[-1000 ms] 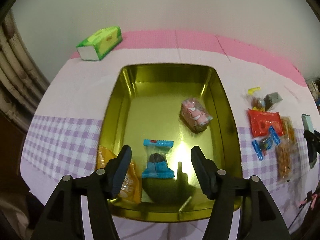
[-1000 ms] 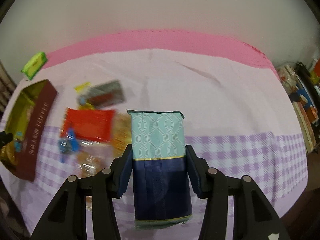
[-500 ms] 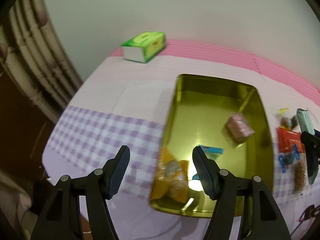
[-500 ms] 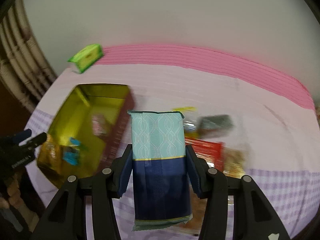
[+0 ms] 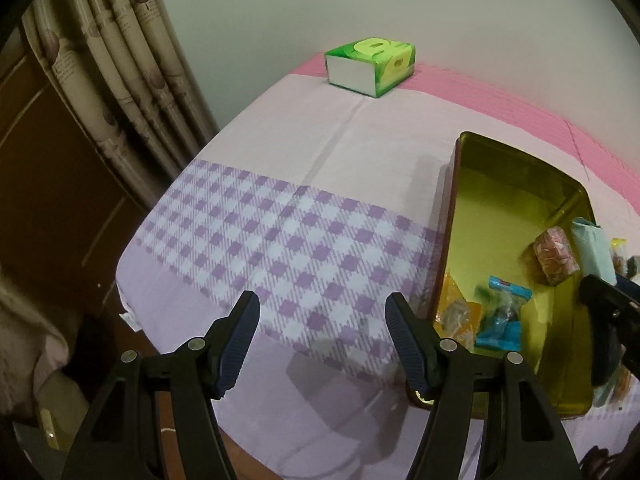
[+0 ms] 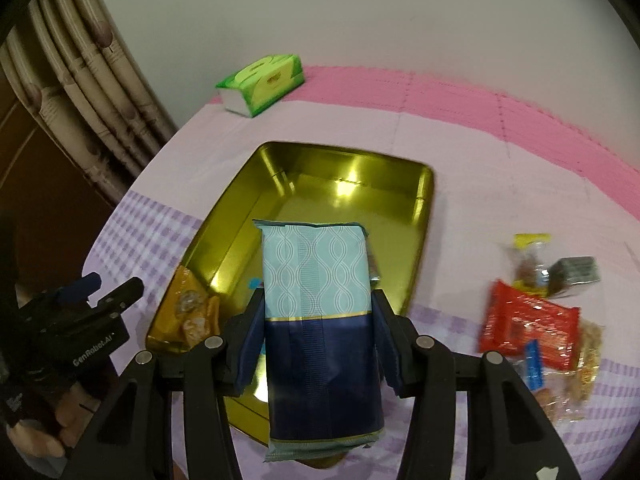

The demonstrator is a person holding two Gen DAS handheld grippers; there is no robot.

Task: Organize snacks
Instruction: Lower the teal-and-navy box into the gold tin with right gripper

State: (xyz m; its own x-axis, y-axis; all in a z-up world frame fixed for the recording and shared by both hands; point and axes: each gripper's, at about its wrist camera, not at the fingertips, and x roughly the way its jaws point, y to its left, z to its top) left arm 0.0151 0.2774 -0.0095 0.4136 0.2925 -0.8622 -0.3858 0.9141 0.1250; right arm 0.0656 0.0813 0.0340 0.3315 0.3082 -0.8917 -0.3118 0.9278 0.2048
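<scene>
- Right wrist view: your right gripper (image 6: 320, 344) is clamped on a tall snack pack (image 6: 318, 320), dark blue on its lower half and pale teal with a wavy pattern above, with a thin gold band between the two colours. Both pads press its sides at the blue part; the crimped bottom seam hangs nearest the camera.
- That pack hangs above the near end of the gold tin (image 6: 424, 216), which lies open on the table (image 6: 460, 168) towards its left edge.
- Inside the tin, an orange packet (image 6: 192, 312) leans in the near-left corner; the rest of the floor is hidden by the pack or bare.
- To the right, near the front edge, loose snacks lie in a cluster: a red packet (image 6: 528, 328), a small blue wrapper (image 6: 534, 364) and clear bags of nuts (image 6: 584, 360).
- At the far-left corner sits a green tissue box (image 6: 264, 80).
- In the left wrist view your left gripper (image 5: 320, 320) stands wide with nothing between its pads, over the checked cloth (image 5: 280, 248) left of the tin, where a pink packet (image 5: 556, 256) and a blue-wrapped snack (image 5: 502, 320) also lie.
</scene>
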